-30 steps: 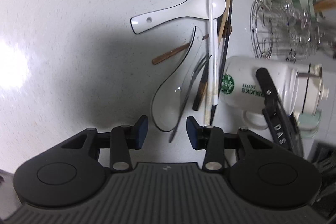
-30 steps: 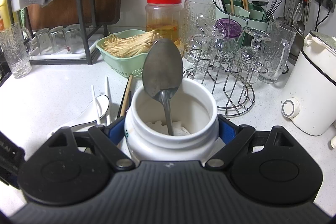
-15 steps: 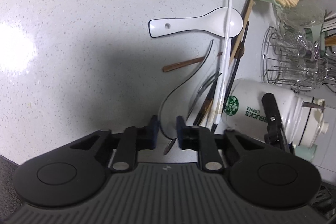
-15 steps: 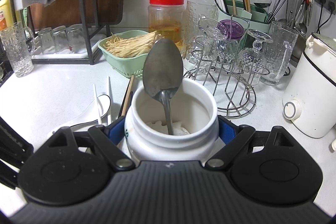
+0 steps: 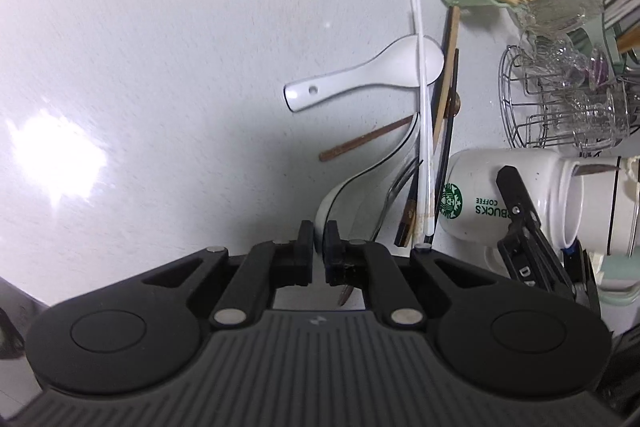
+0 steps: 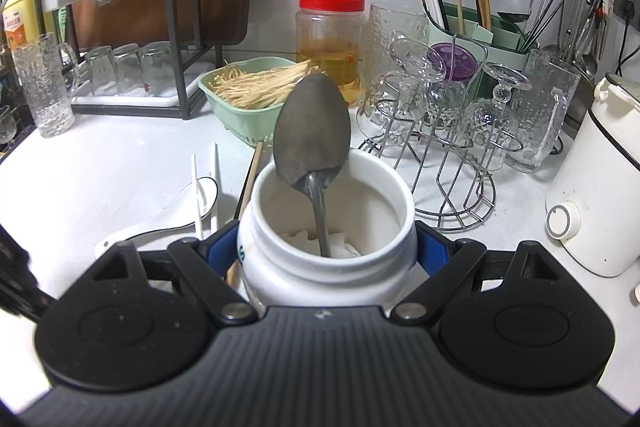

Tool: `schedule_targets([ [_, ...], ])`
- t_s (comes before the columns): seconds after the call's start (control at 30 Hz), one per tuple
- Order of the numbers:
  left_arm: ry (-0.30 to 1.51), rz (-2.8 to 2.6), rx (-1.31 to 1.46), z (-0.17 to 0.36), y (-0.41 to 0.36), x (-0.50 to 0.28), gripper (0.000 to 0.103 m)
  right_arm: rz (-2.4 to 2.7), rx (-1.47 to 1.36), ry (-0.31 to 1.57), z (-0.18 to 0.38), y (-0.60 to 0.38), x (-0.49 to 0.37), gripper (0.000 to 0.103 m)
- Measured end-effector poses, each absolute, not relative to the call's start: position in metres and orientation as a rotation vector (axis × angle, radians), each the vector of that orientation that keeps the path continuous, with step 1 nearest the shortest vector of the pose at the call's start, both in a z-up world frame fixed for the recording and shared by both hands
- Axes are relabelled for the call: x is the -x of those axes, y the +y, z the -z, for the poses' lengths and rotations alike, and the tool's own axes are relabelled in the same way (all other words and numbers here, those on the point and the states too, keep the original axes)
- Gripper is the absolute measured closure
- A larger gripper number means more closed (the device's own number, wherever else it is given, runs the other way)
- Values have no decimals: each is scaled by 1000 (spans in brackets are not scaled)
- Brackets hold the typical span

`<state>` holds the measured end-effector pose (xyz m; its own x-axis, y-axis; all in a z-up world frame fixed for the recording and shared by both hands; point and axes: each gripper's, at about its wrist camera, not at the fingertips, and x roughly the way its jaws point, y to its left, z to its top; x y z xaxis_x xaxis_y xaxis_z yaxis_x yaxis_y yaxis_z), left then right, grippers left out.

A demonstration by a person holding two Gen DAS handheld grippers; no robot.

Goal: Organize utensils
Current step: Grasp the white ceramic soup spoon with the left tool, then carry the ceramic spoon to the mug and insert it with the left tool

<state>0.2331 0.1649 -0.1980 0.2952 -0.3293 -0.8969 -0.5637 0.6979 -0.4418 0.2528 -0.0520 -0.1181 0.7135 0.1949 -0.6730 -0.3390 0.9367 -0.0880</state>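
My left gripper [image 5: 319, 241]: pinched on the rim of a white spoon [image 5: 352, 193] in the counter's utensil pile. My right gripper [image 6: 326, 253]: clamped around the mug [image 6: 326, 227], a metal spoon [image 6: 312, 143] standing inside.

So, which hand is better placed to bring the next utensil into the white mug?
The left. Its gripper is already shut on the rim of the white spoon with the dark edge, beside the white mug. The right gripper is busy clamping that mug, so it probably should only steady it.
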Motion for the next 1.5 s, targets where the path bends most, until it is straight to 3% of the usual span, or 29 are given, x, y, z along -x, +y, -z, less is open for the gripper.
schedule_targets([
  [0.57, 1302, -110, 664, 115, 171, -238, 97, -331, 219, 720, 118, -53, -252, 12],
  [1.07, 1424, 97, 442, 25, 131, -267, 97, -410, 246, 713, 117, -55, -246, 12],
  [1.5, 1582, 155, 175, 37, 82, -335, 97, -414, 246, 715, 117, -54, -245, 12],
])
